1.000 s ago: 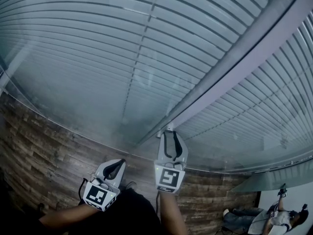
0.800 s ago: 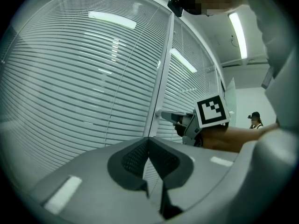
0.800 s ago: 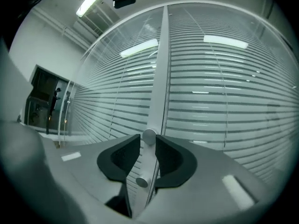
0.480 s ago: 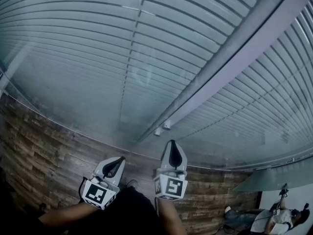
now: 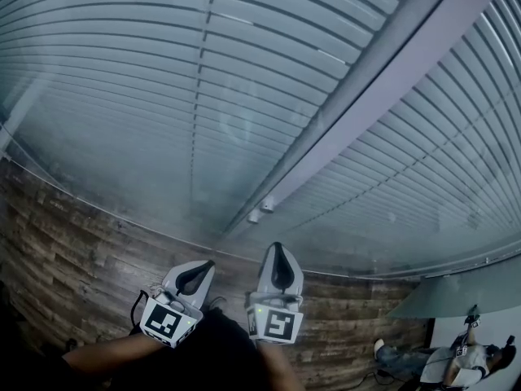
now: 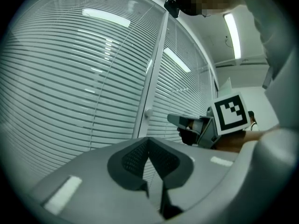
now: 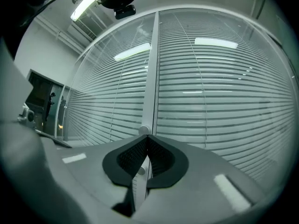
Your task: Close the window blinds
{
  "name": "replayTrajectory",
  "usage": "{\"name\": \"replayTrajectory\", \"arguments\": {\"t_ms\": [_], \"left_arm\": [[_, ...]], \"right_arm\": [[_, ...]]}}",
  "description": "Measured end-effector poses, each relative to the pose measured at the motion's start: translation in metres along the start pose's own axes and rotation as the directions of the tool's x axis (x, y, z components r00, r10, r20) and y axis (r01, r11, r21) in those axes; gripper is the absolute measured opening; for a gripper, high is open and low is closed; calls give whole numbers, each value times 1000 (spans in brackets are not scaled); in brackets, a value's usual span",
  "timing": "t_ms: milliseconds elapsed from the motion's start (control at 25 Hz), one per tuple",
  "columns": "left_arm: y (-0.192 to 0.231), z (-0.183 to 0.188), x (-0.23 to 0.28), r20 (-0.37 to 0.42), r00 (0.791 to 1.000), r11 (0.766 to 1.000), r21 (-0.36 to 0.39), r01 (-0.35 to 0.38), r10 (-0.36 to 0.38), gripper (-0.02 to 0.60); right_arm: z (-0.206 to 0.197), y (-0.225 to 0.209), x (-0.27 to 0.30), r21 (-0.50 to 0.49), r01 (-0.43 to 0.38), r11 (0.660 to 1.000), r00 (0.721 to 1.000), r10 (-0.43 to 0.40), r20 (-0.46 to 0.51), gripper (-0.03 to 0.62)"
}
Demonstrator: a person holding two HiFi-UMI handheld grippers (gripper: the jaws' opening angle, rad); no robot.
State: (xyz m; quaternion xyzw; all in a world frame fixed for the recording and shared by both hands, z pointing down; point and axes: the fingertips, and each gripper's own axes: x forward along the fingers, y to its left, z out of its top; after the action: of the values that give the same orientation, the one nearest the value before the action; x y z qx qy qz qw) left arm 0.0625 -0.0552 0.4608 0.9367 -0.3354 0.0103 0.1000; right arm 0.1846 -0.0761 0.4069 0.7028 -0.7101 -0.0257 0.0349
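Observation:
White slatted blinds (image 5: 163, 72) hang behind glass on both sides of a pale upright frame post (image 5: 391, 80). Two small round knobs (image 5: 267, 204) sit on that post near its lower end. My right gripper (image 5: 278, 247) is shut with nothing between its jaws, a short way back from the knobs and pointing at them. One knob (image 7: 144, 130) shows just past its closed tips (image 7: 147, 136) in the right gripper view. My left gripper (image 5: 210, 264) is beside it on the left, also shut and empty (image 6: 148, 139). From there the slats (image 6: 70, 78) lie nearly flat against each other.
Dark wood-plank floor (image 5: 81, 243) runs along the foot of the glass. At the lower right, a person (image 5: 456, 365) sits by a pale angled surface (image 5: 456, 296). Ceiling lights are reflected in the glass (image 7: 215, 42).
The right gripper was open around the knobs on the post; it has drawn back toward me and shut. The left gripper has barely moved.

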Motion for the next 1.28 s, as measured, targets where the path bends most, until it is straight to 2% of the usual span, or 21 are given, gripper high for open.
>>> {"name": "replayTrajectory", "arguments": {"t_ms": [400,680,1040,1280], "left_arm": [[9,-3,7,8,999,999,-30,-31,31,0],[-5,8,26,11,1000,1000,-3,27,-27,0],[-20,7,40,18,994,995,0,105,-105,0],[-23,8,39,25,992,993,-4,121,-121,0]], "right_arm": [[-15,17,-15,27,-63,998,997,64,-46,2],[-7,-2,-18,69,-52,996,998,55,-38,0],[-1,2,-22,36,-50,998,998,51,-21,0],[-3,-1,-29,34,-17,999,999,18,-28,0]]}}
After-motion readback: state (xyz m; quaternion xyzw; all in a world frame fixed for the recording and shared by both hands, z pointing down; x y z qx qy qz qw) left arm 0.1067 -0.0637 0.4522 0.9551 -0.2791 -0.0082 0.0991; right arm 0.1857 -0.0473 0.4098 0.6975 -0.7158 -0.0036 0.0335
